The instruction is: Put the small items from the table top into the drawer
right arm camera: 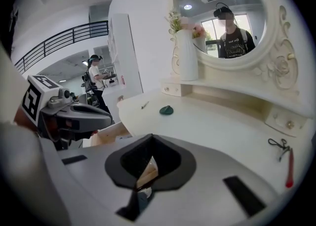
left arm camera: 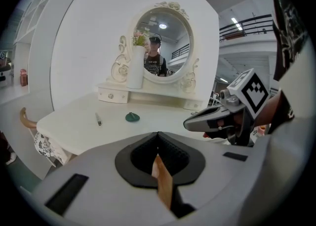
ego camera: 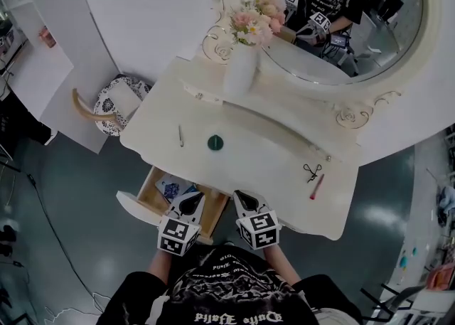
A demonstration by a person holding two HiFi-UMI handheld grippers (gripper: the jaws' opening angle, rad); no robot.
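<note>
On the white dressing table [ego camera: 270, 153] lie a silver pen-like stick [ego camera: 180, 135], a round dark green item [ego camera: 215, 143], a small black clip [ego camera: 312, 171] and a red stick [ego camera: 316, 187]. The open wooden drawer [ego camera: 147, 190] under the front left edge holds a blue patterned item [ego camera: 170, 188]. My left gripper [ego camera: 190, 203] hovers over the drawer, shut and empty. My right gripper [ego camera: 245, 201] sits beside it at the table's front edge, also shut with nothing in it. The green item [left arm camera: 132, 117] and the stick [left arm camera: 98, 118] show beyond the left gripper [left arm camera: 158, 135].
A white vase of flowers [ego camera: 242, 67] stands on the raised shelf under the oval mirror [ego camera: 341, 18]. A patterned stool with a curved wooden back [ego camera: 114, 107] stands left of the table. Another person [right arm camera: 94, 79] stands far off in the room.
</note>
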